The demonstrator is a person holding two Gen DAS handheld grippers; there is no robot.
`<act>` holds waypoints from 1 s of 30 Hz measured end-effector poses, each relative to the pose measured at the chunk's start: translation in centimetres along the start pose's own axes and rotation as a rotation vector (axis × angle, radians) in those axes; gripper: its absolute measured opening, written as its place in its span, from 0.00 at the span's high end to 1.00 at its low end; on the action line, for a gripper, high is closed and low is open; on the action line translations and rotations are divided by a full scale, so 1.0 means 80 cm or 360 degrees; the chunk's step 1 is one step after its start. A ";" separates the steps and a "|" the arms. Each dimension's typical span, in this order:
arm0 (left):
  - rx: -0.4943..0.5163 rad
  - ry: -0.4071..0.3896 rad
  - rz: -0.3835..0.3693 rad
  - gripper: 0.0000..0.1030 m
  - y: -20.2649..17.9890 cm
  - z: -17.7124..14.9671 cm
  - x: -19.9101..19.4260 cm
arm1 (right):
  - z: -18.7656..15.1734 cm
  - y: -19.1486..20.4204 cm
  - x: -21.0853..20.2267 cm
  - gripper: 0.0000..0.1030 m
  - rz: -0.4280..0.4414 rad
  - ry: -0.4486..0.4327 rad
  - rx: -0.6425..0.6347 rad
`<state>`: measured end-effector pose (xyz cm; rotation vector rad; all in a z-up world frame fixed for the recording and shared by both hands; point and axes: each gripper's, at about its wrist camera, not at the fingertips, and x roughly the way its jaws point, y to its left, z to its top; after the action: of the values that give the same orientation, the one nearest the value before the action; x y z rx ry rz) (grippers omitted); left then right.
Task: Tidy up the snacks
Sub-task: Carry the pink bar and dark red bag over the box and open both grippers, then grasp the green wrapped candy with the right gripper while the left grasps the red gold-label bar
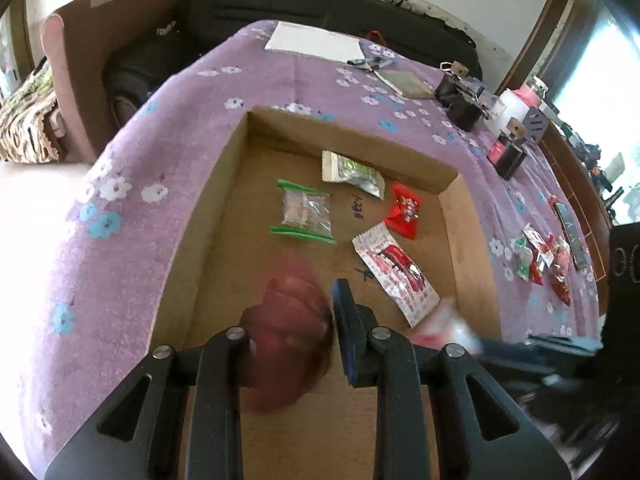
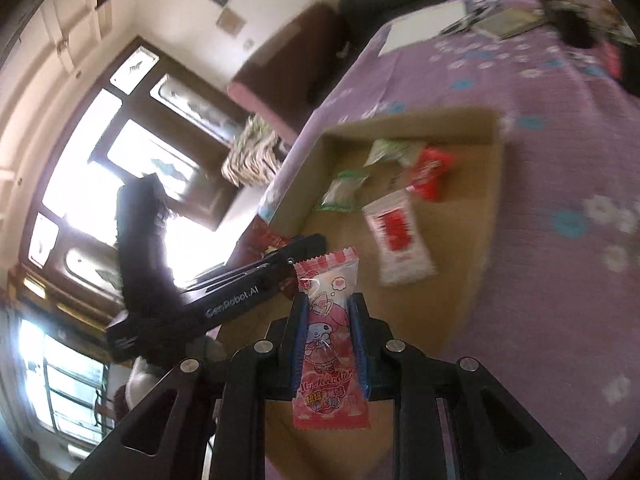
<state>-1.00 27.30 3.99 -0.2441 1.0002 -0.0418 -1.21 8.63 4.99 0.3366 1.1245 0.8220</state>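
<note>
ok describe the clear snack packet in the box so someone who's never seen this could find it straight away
On the purple flowered cloth sits a shallow cardboard box. Four packets lie flat inside it; the clear packet lies nearest the box's left wall in the left wrist view. It alone is see-through, with green sealed ends, unlike the red and white ones beside it.

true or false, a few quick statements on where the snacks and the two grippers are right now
1. The right gripper is clamped on a pink snack packet. True.
2. The cardboard box has no snacks in it. False: four packets lie on its floor, among them a clear packet with green ends.
3. The left gripper holds a dark red packet. True, though it is blurred.
4. Every snack is already in the box. False: a cluster of packets lies on the purple cloth beside it.
</note>
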 end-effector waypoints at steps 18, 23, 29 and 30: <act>-0.0184 -0.0244 -0.0197 0.45 -0.008 -0.020 -0.093 | -0.009 0.027 -0.044 0.69 -0.0237 -0.0233 -0.0157; -0.0130 -0.0277 -0.0361 0.39 -0.054 -0.047 -0.119 | -0.010 -0.031 -0.108 0.66 -0.0355 -0.0376 -0.0037; -0.0083 -0.0200 -0.0487 0.39 -0.095 -0.078 -0.112 | -0.014 -0.139 -0.208 0.65 -0.0692 -0.0607 0.0222; -0.0074 -0.0184 -0.0498 0.39 -0.099 -0.080 -0.111 | -0.011 -0.154 -0.219 0.65 -0.0768 -0.0631 0.0252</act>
<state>-10.58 19.70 9.79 -0.4394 0.8414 -0.2861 -0.19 -12.46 8.58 0.3237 0.8459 0.2248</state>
